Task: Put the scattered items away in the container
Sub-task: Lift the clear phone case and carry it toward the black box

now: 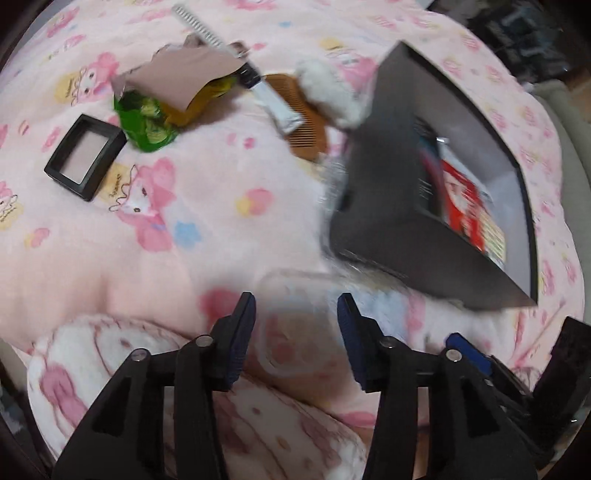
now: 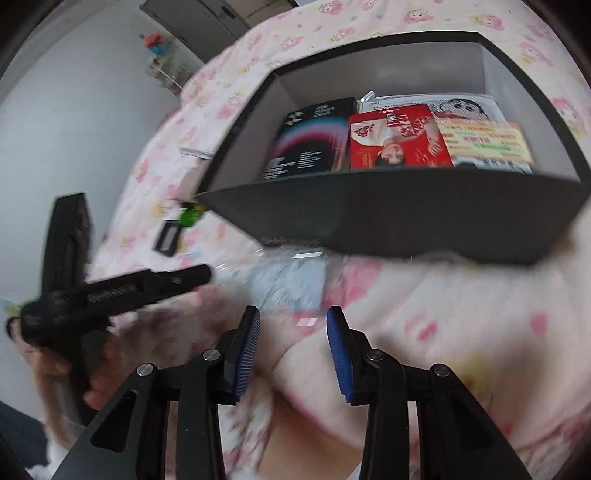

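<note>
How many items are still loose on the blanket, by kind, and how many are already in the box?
Loose on the blanket:
Combs: 2
Snack packets: 2
Tubes: 1
Black frames: 1
White plush: 1
Clear packets: 1
Total loose: 8
In the box: about 4 flat items.

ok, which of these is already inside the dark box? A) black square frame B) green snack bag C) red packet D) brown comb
C. The red packet lies inside the dark box, while the green snack bag, the brown comb and the black square frame are out on the pink blanket.
</note>
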`<state>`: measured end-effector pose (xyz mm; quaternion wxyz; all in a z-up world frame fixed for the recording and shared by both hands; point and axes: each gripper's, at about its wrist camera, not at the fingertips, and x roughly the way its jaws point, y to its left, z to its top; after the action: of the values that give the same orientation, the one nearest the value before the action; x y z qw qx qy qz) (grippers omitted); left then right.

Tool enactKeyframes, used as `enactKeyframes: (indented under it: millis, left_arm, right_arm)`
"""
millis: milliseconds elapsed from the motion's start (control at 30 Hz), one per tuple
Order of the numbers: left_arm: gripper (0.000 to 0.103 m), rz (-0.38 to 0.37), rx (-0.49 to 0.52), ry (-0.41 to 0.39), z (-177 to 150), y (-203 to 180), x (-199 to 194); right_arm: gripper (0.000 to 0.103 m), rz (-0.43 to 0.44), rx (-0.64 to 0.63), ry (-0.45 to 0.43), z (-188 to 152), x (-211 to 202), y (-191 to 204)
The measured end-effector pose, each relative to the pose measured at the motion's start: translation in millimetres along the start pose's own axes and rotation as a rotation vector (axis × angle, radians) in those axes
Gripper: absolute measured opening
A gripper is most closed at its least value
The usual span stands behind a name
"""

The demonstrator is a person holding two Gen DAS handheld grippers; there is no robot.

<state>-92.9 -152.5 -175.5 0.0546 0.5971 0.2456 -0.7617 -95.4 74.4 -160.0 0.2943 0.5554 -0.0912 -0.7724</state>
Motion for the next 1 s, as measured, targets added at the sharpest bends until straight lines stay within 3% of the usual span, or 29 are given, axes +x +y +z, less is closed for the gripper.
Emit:
enactKeyframes:
  millis: [133, 267, 367, 500, 633, 733, 867, 1000]
  left_arm:
    - [0.055, 0.043, 0.021, 0.064, 3, 5, 19]
    - [0.058, 0.03, 0.046, 0.077, -2, -3, 24]
    - [0.058, 0.025, 0.07, 0.053, -10, -11, 17]
    - [0.058, -0.062, 0.096, 0.059, -30, -24, 3]
    - [0.058, -0.139, 0.214, 0.064, -55, -54, 1]
    - [0.058, -0.178, 0.183, 0.095, -54, -54, 13]
    - [0.056, -0.096, 0.172, 0.115, -59, -49, 26]
    - [0.056, -0.085, 0.198, 0.103, -68, -53, 22]
  right_arm:
    - [0.034, -0.047, 0.058, 0.062, 12, 46, -13]
    - [0.034, 0.012, 0.095, 0.081, 13, 58, -26]
    - [0.036, 0.026, 0.077, 0.07, 11, 48, -24]
    - [0.036, 0.034, 0.061, 0.006, 5, 3, -27]
    - [0.036, -0.002, 0.061, -0.068, -12, -51, -37]
    - [0.036, -0.029, 0.097, -0.054, -23, -58, -53]
    - [0.036, -0.055, 0.182, -0.016, -33, -47, -77]
    - [0.036, -0.035, 0.178, 0.002, -32, -35, -78]
